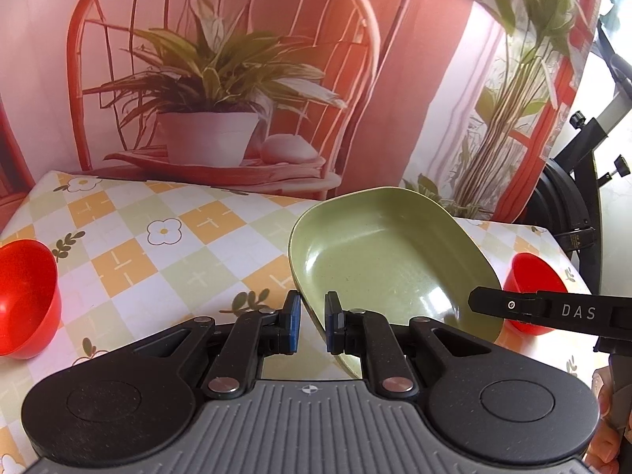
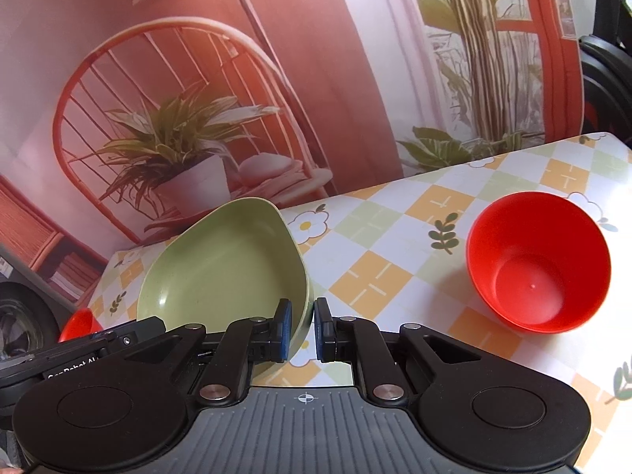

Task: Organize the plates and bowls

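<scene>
Both claws are gripping the same green plate (image 1: 379,260). Your left gripper (image 1: 314,324) is pinching the plate's near left rim between its blue pads (image 1: 293,322), one pad inside the rim and one outside. Your right gripper (image 2: 303,330) is pinching the plate's (image 2: 225,268) opposite edge in the same way, its jaws drawn narrow around the rim.

You are holding the plate tilted, its far edge raised, above the checked tablecloth (image 1: 158,245); whether its low edge is touching the cloth cannot be told.

Two red bowls are resting upright on the table. One red bowl (image 1: 25,296) is sitting at the far left of the left wrist view, well apart from the plate. A second red bowl (image 2: 537,262) is sitting to the right of the plate in the right wrist view, also apart from it.

A printed backdrop (image 1: 221,91) showing a chair and a potted plant is standing behind the table.
</scene>
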